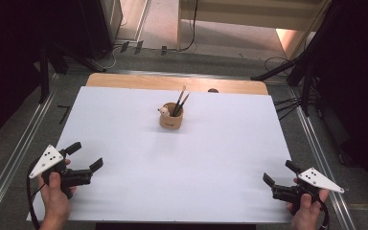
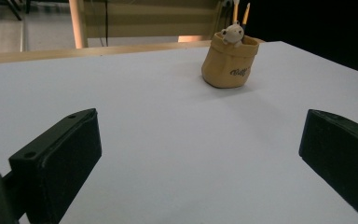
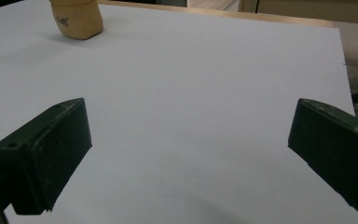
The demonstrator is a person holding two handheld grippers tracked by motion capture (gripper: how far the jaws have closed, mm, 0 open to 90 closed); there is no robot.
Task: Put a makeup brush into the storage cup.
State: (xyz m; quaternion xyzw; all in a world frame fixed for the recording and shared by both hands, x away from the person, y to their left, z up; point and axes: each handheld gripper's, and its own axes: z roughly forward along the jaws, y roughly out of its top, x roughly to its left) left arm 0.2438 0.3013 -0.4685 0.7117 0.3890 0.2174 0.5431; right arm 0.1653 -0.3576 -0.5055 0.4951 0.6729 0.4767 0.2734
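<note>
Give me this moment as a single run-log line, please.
left gripper: open, holding nothing | right gripper: open, holding nothing | pen pot: upright at table centre-back, two pens inside, untouched

A: Light even and soft on the white sheet (image 1: 172, 158); room beyond it falls to near black on both sides. Brightest patch is the floor strip (image 1: 230, 33) far ahead.

B: Shadows?

A: Faint. A soft one lies at the pot (image 2: 230, 63) base, ahead of the left gripper's jaws. Dim grey shading sits low between the right gripper's jaws.

B: Sharpness?

A: High view slightly soft, grainy in the dark corners. In both gripper views the jaws are near and a little blurred; the pot ahead is sharper. No glare on the sheet.
</note>
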